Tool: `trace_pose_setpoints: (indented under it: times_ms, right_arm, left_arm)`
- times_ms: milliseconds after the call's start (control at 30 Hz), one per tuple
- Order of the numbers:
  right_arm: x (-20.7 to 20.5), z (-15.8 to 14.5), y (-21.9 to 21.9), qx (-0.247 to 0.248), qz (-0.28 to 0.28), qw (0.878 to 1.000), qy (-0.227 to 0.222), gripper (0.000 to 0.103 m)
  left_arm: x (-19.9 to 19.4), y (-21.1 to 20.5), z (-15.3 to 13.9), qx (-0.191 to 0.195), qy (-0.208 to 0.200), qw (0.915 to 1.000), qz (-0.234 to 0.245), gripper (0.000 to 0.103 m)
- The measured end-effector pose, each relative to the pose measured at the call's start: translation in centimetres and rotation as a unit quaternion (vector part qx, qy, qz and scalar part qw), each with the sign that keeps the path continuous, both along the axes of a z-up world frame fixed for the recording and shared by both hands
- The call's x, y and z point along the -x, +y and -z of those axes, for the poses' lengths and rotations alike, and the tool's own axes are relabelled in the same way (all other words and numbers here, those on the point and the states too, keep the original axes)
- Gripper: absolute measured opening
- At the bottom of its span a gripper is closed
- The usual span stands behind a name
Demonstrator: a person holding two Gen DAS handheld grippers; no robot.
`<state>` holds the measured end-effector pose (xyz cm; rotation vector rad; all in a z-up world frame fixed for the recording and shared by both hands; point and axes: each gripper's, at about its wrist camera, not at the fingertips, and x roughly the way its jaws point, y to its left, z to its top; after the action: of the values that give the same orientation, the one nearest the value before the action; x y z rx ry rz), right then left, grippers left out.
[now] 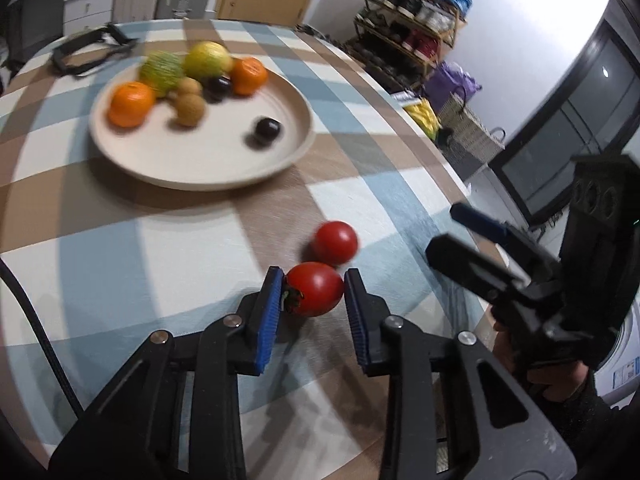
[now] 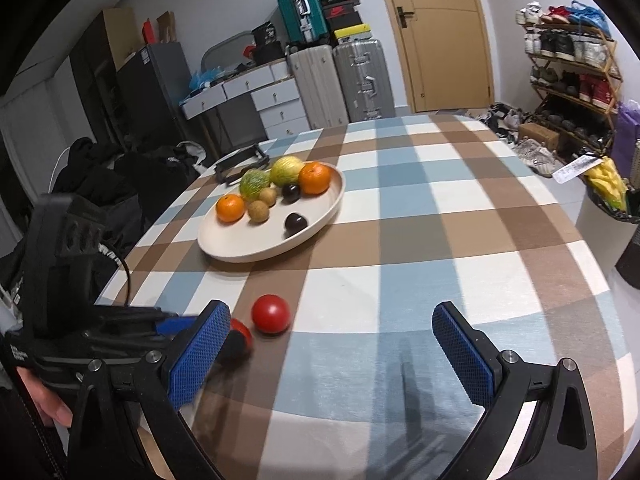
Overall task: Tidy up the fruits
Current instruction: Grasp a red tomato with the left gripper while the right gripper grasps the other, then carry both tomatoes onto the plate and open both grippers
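Note:
My left gripper (image 1: 314,294) is shut on a red tomato (image 1: 316,288), its blue pads touching both sides, low over the checked tablecloth. A second red tomato (image 1: 335,242) lies on the cloth just beyond it; it also shows in the right wrist view (image 2: 271,313). A beige plate (image 1: 280,160) holds two oranges (image 1: 131,104), green and yellow fruits, small brown fruits and two dark plums (image 1: 267,130). My right gripper (image 2: 330,340) is open and empty above the cloth, right of the tomatoes. The held tomato (image 2: 241,334) is partly hidden there.
A black folded stand (image 1: 90,50) lies behind the plate (image 2: 332,208). The round table's edge (image 1: 452,168) curves on the right. Beyond it stand a shoe rack (image 2: 568,64), suitcases, drawers and bags on the floor.

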<state>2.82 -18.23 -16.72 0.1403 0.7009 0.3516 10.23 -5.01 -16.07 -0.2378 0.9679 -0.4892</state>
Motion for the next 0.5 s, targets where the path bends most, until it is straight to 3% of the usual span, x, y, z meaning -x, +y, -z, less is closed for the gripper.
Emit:
trace_pose_setpoints:
  times_ms: [400,500]
  right_arm:
    - [-2.4,2.0,4.9,0.019,-0.043,0.998,0.036,0.100]
    - [-2.8,2.2,6.0,0.035,-0.058,0.997,0.043,0.080]
  left_arm:
    - [1.3,8.3,-2.6,0.017,-0.035,0.9962,-0.078,0.028]
    - [1.6,9.9,-2.9,0.025,-0.043,0.9937,-0.100,0.028]
